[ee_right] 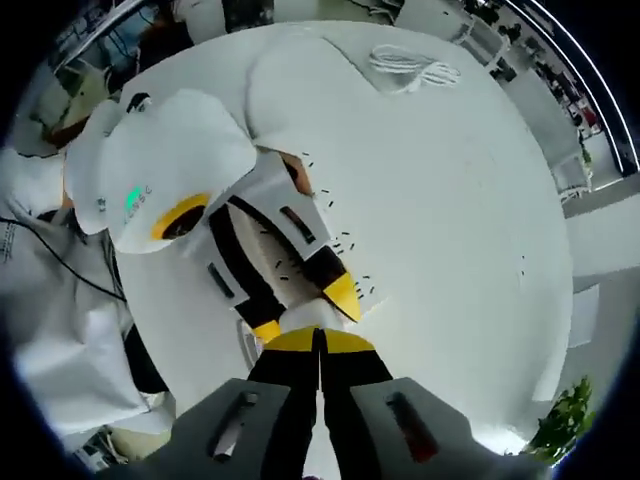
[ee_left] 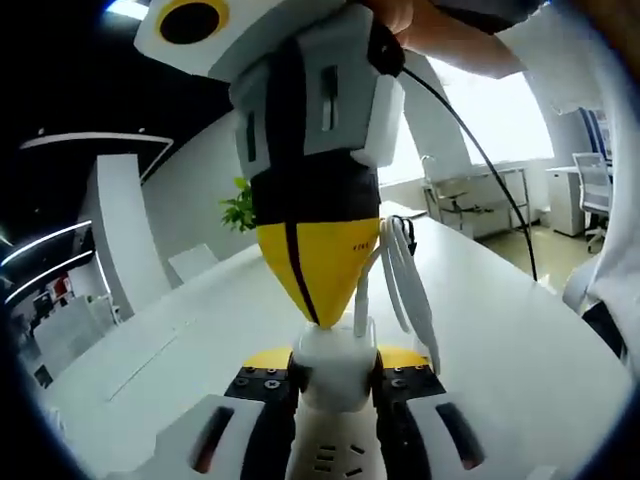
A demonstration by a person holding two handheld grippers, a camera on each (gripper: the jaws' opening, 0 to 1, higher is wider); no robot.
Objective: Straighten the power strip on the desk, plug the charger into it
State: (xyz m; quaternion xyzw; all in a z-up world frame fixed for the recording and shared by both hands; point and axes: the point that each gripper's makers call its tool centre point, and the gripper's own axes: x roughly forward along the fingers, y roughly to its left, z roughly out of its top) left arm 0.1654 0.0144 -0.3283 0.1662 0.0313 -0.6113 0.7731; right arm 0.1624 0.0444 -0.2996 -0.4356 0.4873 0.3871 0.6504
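Left tongs (ee_left: 335, 385) gripping charger (ee_left: 335, 365), power strip (ee_left: 335, 460) beneath — right tongs (ee_left: 322, 318) above

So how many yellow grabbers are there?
2. The left gripper rises at the left gripper view's bottom; the right gripper reaches down from the top.

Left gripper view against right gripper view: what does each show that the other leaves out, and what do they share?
Left gripper view: the left gripper clamps the white charger over the power strip, with bright windows behind. Right gripper view: the strip's socket slots run up the desk, and a coiled cable lies flat farther off. Shared: the right gripper, fingers shut, at the charger, and a plant.
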